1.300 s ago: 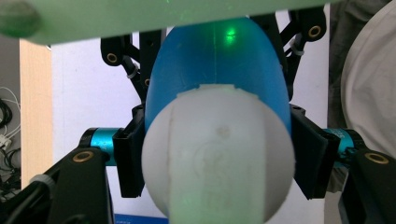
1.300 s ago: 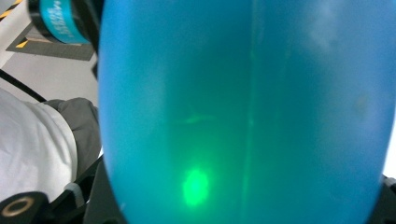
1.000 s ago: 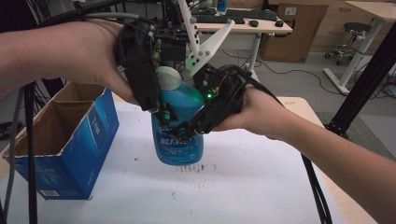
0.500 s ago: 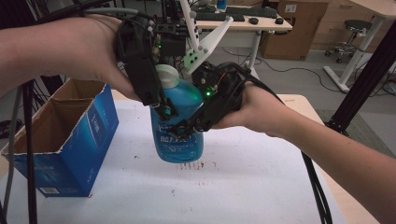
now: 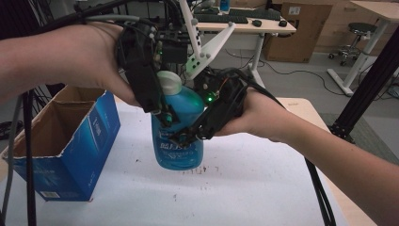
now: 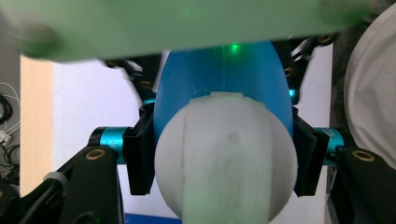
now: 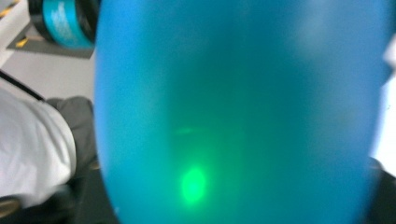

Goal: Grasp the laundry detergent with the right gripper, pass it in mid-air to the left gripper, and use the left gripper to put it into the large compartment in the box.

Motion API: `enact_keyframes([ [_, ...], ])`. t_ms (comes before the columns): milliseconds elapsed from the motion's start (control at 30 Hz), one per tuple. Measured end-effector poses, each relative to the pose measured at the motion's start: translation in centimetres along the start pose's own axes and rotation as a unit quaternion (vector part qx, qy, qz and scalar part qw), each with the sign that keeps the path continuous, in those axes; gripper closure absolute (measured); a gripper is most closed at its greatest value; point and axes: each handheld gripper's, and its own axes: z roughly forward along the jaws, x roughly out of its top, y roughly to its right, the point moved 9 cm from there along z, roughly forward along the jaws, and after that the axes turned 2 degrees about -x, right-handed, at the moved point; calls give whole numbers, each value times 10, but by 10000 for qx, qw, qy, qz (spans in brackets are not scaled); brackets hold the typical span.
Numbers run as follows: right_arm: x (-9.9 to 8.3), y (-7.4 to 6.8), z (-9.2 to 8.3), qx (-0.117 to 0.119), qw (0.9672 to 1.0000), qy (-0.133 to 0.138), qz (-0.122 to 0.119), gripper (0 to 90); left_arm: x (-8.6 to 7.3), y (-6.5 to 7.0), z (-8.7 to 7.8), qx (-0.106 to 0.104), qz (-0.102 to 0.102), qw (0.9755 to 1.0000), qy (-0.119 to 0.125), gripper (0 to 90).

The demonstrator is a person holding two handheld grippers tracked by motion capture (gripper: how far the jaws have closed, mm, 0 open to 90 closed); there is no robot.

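The blue bottle (image 5: 179, 150) bears white lettering too blurred to read.

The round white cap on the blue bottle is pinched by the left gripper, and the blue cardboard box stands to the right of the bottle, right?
Not quite. The left gripper does pinch the round white cap of the blue bottle, but the high view shows the blue cardboard box standing to the bottle's left, not right.

Blue bottle (image 5: 181, 141) w/ white cap (image 5: 168, 82); blue carton (image 5: 70, 146); white table (image 5: 244, 197).

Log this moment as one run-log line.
left tongs: shut on white cap | right tongs: just opening at blue bottle | bottle: upright on table
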Motion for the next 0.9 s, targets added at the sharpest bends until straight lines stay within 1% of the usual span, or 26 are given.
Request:
enact_keyframes([
  [33, 0, 1, 0, -19, 10000, 26, 4, 231, -1, 0, 1, -6, 9, 10000, -17, 382],
  [67, 1, -2, 0, 19, 9998, 66, 192, 215, -2, 0, 1, -24, 13, 10000, -51, 383],
  [100, 0, -1, 0, 40, 9999, 28, 155, 215, -4, 0, 1, -64, -5, 10000, -59, 383],
  [133, -2, -2, 0, 159, 9997, -10, 176, 205, -5, 0, 1, -73, -36, 9999, -65, 383],
  [167, -5, 0, 1, 109, 9998, -67, 162, 145, -7, 0, 0, -76, -68, 9999, -54, 382],
  [200, -8, 0, 1, 57, 9997, -132, 205, 119, -8, -1, -1, -68, -95, 9999, -26, 383],
  [233, -8, 0, 1, 57, 9997, -132, 205, 119, -8, -1, -1, -68, -95, 9999, -26, 383],
  [267, -13, 1, -3, 34, 9993, -223, 283, 119, -11, -2, -5, -42, -180, 9998, 35, 383],
  [300, -16, 2, -5, 2, 9993, -250, 288, 119, -12, -3, -7, -23, -241, 9997, 66, 382],
  [367, -18, 4, -8, -33, 9991, -288, 325, 119, -14, -4, -9, -10, -288, 9996, 75, 382],
  [400, -22, 6, -11, -78, 9988, -324, 370, 119, -16, -4, -12, 4, -361, 9993, 99, 382],
  [433, -29, 12, -18, -214, 9977, -406, 491, 119, -20, -6, -19, 49, -507, 9986, 154, 383],
  [467, -34, 15, -22, -250, 9968, -470, 603, 119, -23, -7, -23, 65, -601, 9980, 175, 382],
  [500, -38, 18, -26, -285, 9960, -483, 694, 119, -23, -7, -23, 65, -601, 9980, 175, 383],
  [533, -44, 20, -31, -316, 9950, -510, 793, 119, -29, -9, -31, 142, -749, 9969, 196, 382],
  [567, -44, 20, -31, -316, 9950, -510, 793, 119, -29, -9, -31, 142, -749, 9969, 196, 382],
  [600, -49, 23, -36, -365, 9940, -539, 874, 119, -32, -10, -34, 190, -858, 9959, 230, 382],
  [633, -49, 23, -36, -365, 9940, -539, 874, 119, -32, -10, -34, 190, -858, 9959, 230, 382],
  [667, -67, 30, -53, -562, 9903, -621, 1105, 119, -45, -14, -48, 359, -1166, 9922, 245, 382],
  [700, -67, 30, -53, -562, 9903, -621, 1105, 119, -45, -14, -48, 359, -1166, 9922, 245, 382],
  [733, -77, 32, -65, -656, 9877, -674, 1247, 119, -50, -16, -52, 425, -1238, 9911, 229, 383],
  [767, -77, 32, -65, -656, 9877, -674, 1247, 119, -54, -16, -56, 476, -1346, 9894, 252, 383],
  [800, -82, 33, -70, -718, 9860, -704, 1327, 119, -59, -17, -61, 529, -1421, 9881, 242, 383],
  [833, -92, 36, -82, -828, 9833, -736, 1446, 120, -64, -18, -65, 586, -1521, 9863, 264, 382],
  [867, -92, 36, -82, -828, 9833, -736, 1446, 120, -69, -19, -70, 630, -1602, 9847, 277, 382],
  [900, -97, 37, -88, -882, 9818, -758, 1502, 120, -74, -19, -74, 676, -1690, 9829, 287, 382],
])
